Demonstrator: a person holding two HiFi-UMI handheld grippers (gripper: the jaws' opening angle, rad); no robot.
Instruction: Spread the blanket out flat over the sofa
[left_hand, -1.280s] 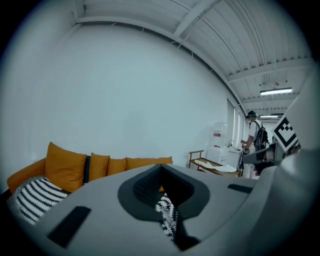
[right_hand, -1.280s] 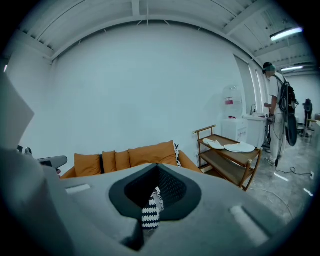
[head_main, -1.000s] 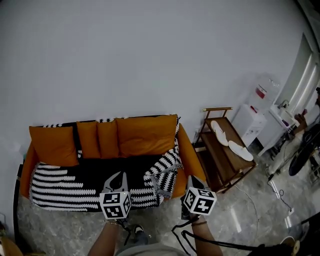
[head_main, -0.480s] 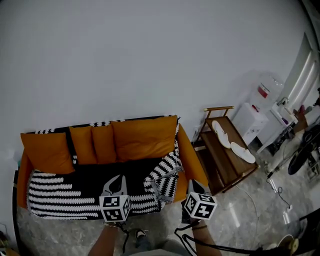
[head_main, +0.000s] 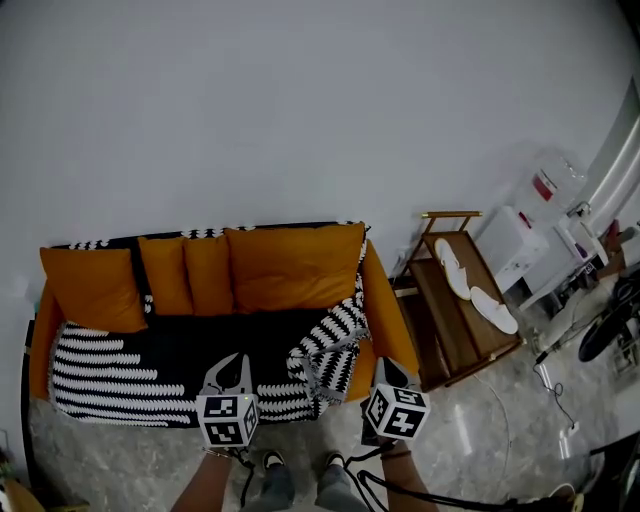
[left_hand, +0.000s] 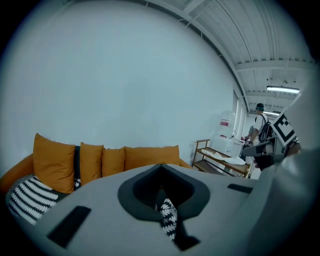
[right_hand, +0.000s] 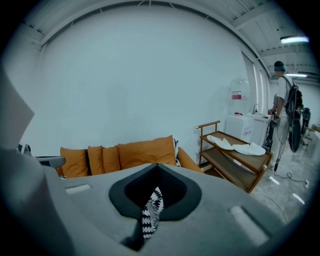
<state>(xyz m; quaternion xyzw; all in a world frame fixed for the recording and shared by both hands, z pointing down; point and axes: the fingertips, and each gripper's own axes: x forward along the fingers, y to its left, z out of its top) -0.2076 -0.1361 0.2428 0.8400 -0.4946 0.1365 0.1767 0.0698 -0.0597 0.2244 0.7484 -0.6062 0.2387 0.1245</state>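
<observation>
"Where is the blanket (head_main: 150, 365)?"

"It lies on the orange sofa (head_main: 385, 320). It is black with white stripes. It covers the seat from the left end almost to the right end. A bit of it shows over the top of the back, behind the cushions (head_main: 295, 268)."

"Is it flat?"

"On the left, yes. Near the right arm of the sofa it is folded back into a lumpy heap (head_main: 330, 355)."

"And the tongs?"

"The person holds both on the near side of the sofa. The left tongs (head_main: 233, 362) are over the near edge of the seat, left of the heap. Their two jaws are together and pinch nothing. The right tongs (head_main: 386, 370) are by the near right corner of the sofa, just right of the heap. Their jaws are together too, with nothing in them."

"But there is stripy cloth in the middle of each gripper view."

"That is the heap on the sofa. It shows through the thin slit between the jaws."

"What else is there?"

"The person's shoes (head_main: 273, 461) stand on the shiny floor (head_main: 470, 430), near the tongs. Right of the sofa is a wooden rack (head_main: 440, 310). Two white slippers (head_main: 494, 308) lie on its top surface. Farther right is a white water machine (head_main: 512, 243). Another person (right_hand: 284, 107) stands far off at the right. Behind it all is a plain pale wall (head_main: 300, 100)."
</observation>
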